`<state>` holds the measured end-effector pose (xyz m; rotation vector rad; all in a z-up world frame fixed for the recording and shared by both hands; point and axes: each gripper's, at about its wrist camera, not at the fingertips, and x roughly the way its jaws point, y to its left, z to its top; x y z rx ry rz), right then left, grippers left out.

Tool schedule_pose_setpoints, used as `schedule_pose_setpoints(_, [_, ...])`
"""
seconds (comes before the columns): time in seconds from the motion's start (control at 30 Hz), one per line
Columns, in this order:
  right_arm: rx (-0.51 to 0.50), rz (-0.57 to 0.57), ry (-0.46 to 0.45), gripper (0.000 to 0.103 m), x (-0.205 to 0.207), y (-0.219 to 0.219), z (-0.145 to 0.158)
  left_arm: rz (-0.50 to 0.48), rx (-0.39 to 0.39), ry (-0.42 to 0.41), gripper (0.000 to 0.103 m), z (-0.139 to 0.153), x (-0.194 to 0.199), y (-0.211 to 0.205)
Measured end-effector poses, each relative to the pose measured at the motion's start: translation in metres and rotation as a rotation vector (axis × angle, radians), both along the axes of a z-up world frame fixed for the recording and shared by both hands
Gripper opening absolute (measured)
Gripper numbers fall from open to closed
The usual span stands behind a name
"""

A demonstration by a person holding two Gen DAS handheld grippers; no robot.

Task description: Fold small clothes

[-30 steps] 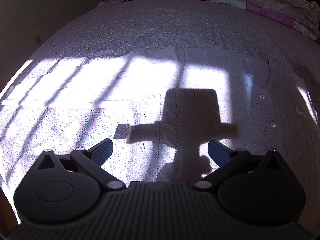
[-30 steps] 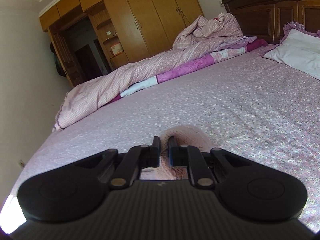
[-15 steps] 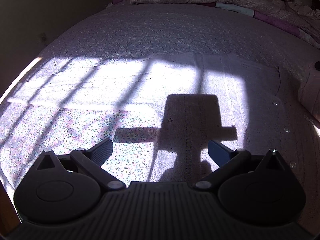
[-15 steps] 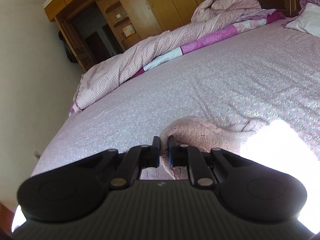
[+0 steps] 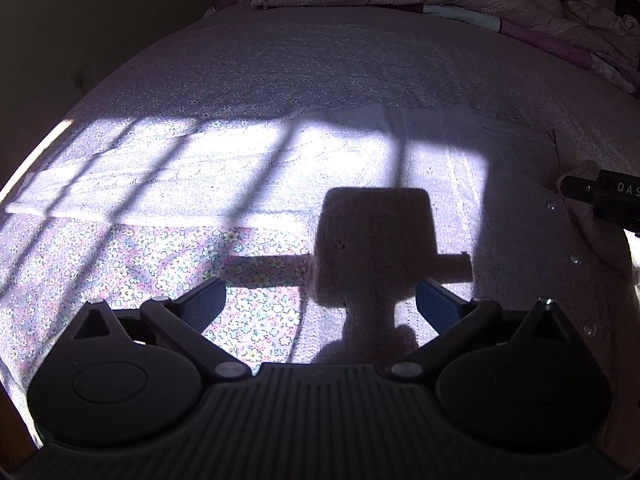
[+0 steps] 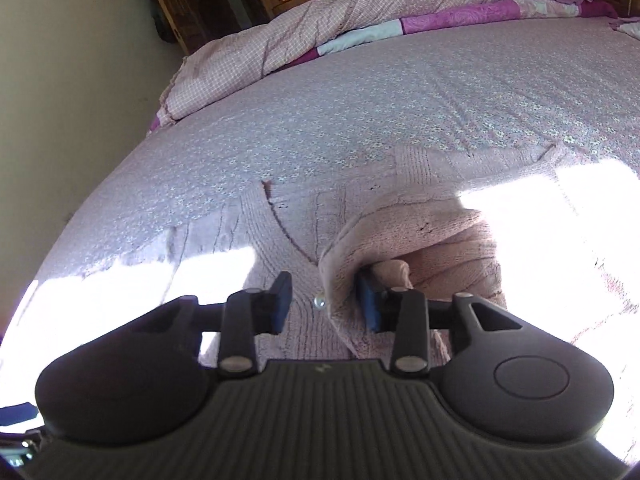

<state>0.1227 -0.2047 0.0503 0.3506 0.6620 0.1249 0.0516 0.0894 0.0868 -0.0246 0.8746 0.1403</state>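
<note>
Left gripper (image 5: 320, 304) hovers over the bed, fingers spread wide, nothing between them. Pink knit cardigan (image 5: 400, 184) lies flat on the floral bedsheet (image 5: 120, 264) directly ahead of and under this gripper; one sleeve (image 5: 140, 184) stretches out ahead-left, in window light crossed by bar shadows. Gripper's own shadow (image 5: 372, 248) falls on the knit just ahead of the fingers. Cardigan's lower edge passes between the two fingers, sheet showing on the left-finger side, knit on the right-finger side. Clear buttons (image 5: 575, 258) run down the front to the right of the right finger. Right gripper (image 6: 324, 304) has its jaws parted; a raised fold of the cardigan (image 6: 400, 232) lies against the inner face of its right finger (image 6: 370, 308) and bunches over it, while the left finger stands clear of the cloth. Whether the fold is pinched: no, the gap is plain. One button (image 6: 319, 301) sits between the fingers, on the flat front panel below. Rest of the garment spreads ahead and to both sides of this gripper. Rumpled checked quilt (image 6: 320, 32) lies well beyond, along the far edge of the bed.
</note>
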Motion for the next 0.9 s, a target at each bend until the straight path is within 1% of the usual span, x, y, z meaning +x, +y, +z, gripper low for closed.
schedule_pose_setpoints(0.03, [-0.003,0.016,-0.010,0.052,-0.003,0.001,0.004,-0.009,-0.004,-0.002,0.103,0.001,0.001,-0.002])
schedule_pose_setpoints(0.13, [-0.004,0.046,-0.027,0.052,-0.016,-0.002,0.016,-0.035,-0.017,-0.011,0.103,0.006,0.003,-0.008])
schedule_pose_setpoints(0.23, [0.008,0.050,-0.032,0.052,-0.030,-0.013,0.026,-0.064,-0.014,-0.020,0.103,0.011,0.007,-0.019])
schedule_pose_setpoints(0.33, [-0.021,0.039,-0.037,0.052,-0.042,-0.028,0.034,-0.105,-0.013,-0.024,0.103,0.016,0.013,-0.033])
schedule_pose_setpoints(0.5, [-0.086,-0.021,-0.027,0.052,-0.054,-0.059,0.037,-0.169,-0.023,-0.034,0.103,0.024,0.022,-0.062])
schedule_pose_setpoints(0.6, [-0.115,-0.063,-0.016,0.052,-0.057,-0.079,0.033,-0.216,-0.009,-0.045,0.103,0.029,0.028,-0.084])
schedule_pose_setpoints(0.7, [-0.115,-0.118,-0.006,0.052,-0.058,-0.098,0.029,-0.262,0.001,-0.050,0.103,0.029,0.036,-0.107])
schedule_pose_setpoints(0.9, [-0.081,-0.233,-0.005,0.052,-0.059,-0.134,0.016,-0.368,0.003,-0.063,0.103,0.026,0.053,-0.167])
